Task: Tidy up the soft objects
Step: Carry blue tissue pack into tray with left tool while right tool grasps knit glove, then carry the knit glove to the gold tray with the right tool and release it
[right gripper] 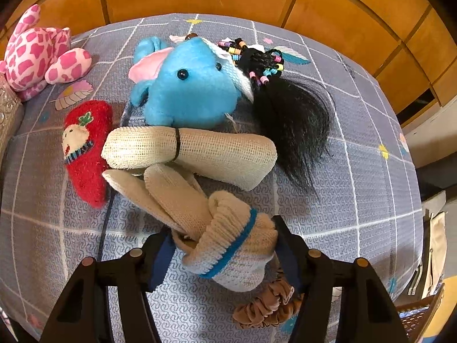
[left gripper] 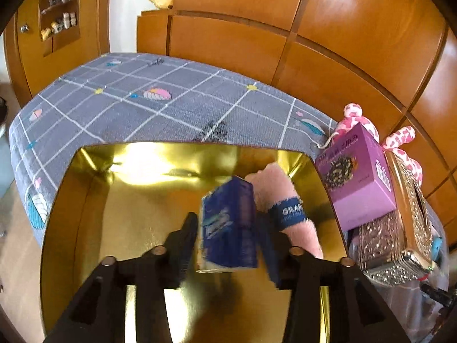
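Releasing the blue tissue pack (left gripper: 228, 225) into the gold box (left gripper: 85, 200) is the step in hand for your left gripper (left gripper: 228, 228). Its jaws stand partly apart with the pack between them; a gap shows at the left finger, so judge the pack as freed or nearly so, and it hangs tilted over the box floor. Spread the jaws fully before you lift, and draw straight back along the fingers so that the pads do not drag the pack out again. A pink plush piece with a dark blue band (left gripper: 282, 200) already lies in the box just beside the pack; let the pack settle against it rather than on top.

Your right gripper (right gripper: 225, 254) points down at the grey checked bedcover (right gripper: 357, 171), with a rolled cream sock with a blue stripe (right gripper: 237, 243) between its jaws. Whether the pads press on the sock cannot be told. Centre the roll between the fingers and close across its thick middle, keeping the brown scrunchie (right gripper: 265, 305) beneath it out of the grip.

Hard to make out:
- The right finger of the left gripper is blurred, so contact there is uncertain.
- The near wall of the gold box is hidden by the gripper body.
- The lower side of the sock roll is covered.
- The purple carton (left gripper: 357, 177) conceals most of the pink spotted plush (left gripper: 354, 114) behind it.
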The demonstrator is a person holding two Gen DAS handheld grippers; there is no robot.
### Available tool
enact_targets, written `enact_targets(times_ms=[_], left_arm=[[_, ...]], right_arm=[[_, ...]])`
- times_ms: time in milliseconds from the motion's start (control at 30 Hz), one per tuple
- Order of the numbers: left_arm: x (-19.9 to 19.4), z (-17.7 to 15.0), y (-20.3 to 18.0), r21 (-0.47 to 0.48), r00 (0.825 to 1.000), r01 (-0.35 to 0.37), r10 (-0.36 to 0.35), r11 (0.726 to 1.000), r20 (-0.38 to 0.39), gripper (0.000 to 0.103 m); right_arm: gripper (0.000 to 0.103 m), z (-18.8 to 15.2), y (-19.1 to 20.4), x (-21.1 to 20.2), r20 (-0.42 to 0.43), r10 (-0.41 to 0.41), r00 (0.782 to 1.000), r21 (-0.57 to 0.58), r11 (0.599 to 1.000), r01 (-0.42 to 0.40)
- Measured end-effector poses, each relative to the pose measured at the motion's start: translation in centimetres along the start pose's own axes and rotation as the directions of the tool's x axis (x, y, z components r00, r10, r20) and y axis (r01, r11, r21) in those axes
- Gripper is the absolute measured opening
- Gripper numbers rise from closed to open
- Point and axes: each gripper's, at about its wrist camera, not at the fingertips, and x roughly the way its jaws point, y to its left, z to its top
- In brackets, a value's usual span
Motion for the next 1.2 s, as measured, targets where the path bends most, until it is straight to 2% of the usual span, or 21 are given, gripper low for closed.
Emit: enact_targets(times_ms=[267,367,600,733,833,1033,1133,1200], left_arm=[[-3.4,-0.6,-1.4,0.026,0.997,0.016,-0.018,1.0,0.071,0.066],[-5.1,-1.4,-2.1,0.046,0.995,0.015,-0.02,0.999,0.096,0.068],[-7.8,-3.0,-3.7,0.078,0.992,0.033,-0.042,0.996,0.115,0.072],[-8.7,-3.6,-4.6,0.106,0.99,0.024,-0.038,0.994,0.133,0.078],[-9.1,-3.8,-5.0,0.112,0.989,0.029,-0.045,0.993,0.138,0.081],[-9.2,-4.2,-5.4,0.125,0.99,0.028,-0.044,0.992,0.135,0.081],[-9.4,-4.4,-5.4,0.125,0.99,0.029,-0.046,0.992,0.135,0.081],[-9.4,-4.4,-5.4,0.123,0.989,0.029,-0.046,0.992,0.138,0.081]], right_arm=[[0.057,-0.3,0.3,-0.7,0.019,-0.007,1.0,-0.009,1.0,0.007],[0.055,-0.5,0.4,-1.1,0.032,0.002,0.999,-0.004,1.0,-0.002],[0.054,-1.7,1.7,-3.5,0.098,0.073,0.992,0.001,0.997,-0.073],[0.054,-2.8,3.1,-5.5,0.156,0.139,0.978,-0.011,0.99,-0.139],[0.054,-3.4,4.7,-6.9,0.192,0.199,0.961,-0.04,0.98,-0.195],[0.054,-4.8,8.5,-10.8,0.27,0.332,0.904,-0.138,0.942,-0.304],[0.054,-5.0,9.9,-12.6,0.291,0.422,0.858,-0.186,0.905,-0.382],[0.054,-5.2,10.8,-13.7,0.301,0.46,0.835,-0.222,0.886,-0.408]])
